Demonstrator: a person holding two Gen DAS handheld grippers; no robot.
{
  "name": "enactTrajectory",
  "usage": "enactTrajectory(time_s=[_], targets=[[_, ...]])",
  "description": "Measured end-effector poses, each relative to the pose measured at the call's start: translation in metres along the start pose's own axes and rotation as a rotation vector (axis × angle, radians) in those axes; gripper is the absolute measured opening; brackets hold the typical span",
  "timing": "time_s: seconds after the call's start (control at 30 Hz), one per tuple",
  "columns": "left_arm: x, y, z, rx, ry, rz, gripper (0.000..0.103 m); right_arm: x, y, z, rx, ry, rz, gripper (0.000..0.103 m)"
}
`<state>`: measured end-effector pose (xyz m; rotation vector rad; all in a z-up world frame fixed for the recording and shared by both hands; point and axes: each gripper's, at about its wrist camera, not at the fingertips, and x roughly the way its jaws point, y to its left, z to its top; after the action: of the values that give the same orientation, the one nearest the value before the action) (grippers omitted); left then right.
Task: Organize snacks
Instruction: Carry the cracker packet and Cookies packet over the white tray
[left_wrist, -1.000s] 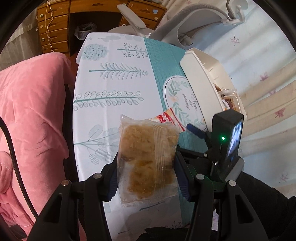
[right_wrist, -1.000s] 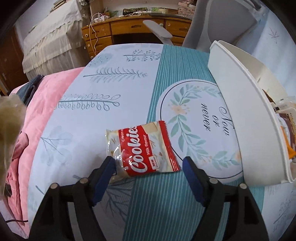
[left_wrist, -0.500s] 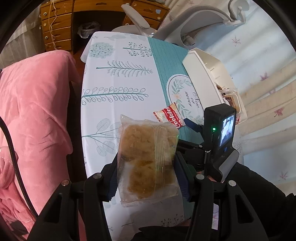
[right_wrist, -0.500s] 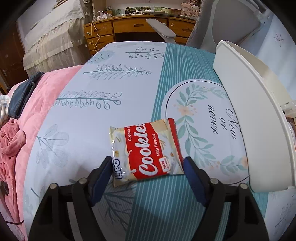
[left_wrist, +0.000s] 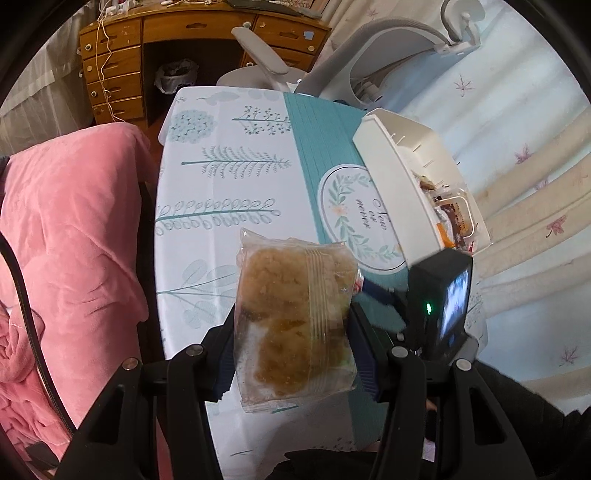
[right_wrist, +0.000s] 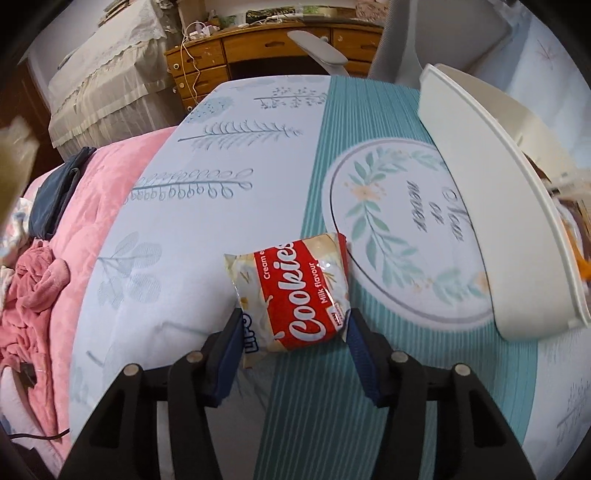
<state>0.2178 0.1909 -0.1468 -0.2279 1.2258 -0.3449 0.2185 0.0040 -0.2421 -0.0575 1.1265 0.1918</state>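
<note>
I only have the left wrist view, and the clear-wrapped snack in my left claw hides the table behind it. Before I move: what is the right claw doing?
Observer: The right claw has just been closing on a red and white cookie pack. Its pads now press on both sides of the pack.
Operator: Is the pack off the table?
Observer: Not that I can see. It rests on the tablecloth, across the edge of the teal stripe.
Operator: Anything between it and the bin?
Observer: No, only bare cloth lies between the pack and the white bin to its right.
</note>
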Motion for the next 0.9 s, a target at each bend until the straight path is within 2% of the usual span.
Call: enactTrajectory(time_s=[0.2, 0.5, 0.9], targets=[[0.001, -0.037, 0.004, 0.032, -0.025, -0.012, 0.053, -0.035, -0.017, -0.011, 0.023, -0.033, 0.059, 0.054], [0.009, -0.099, 0.01, 0.034, -0.057, -0.022, 0.053, -0.094, -0.072, -0.011, 0.044, -0.084, 0.121, 0.054], [0.017, -0.179, 0.03, 0.02, -0.14, -0.019, 0.053, -0.151, -0.158, -0.006, 0.036, -0.187, 0.133, 0.055]])
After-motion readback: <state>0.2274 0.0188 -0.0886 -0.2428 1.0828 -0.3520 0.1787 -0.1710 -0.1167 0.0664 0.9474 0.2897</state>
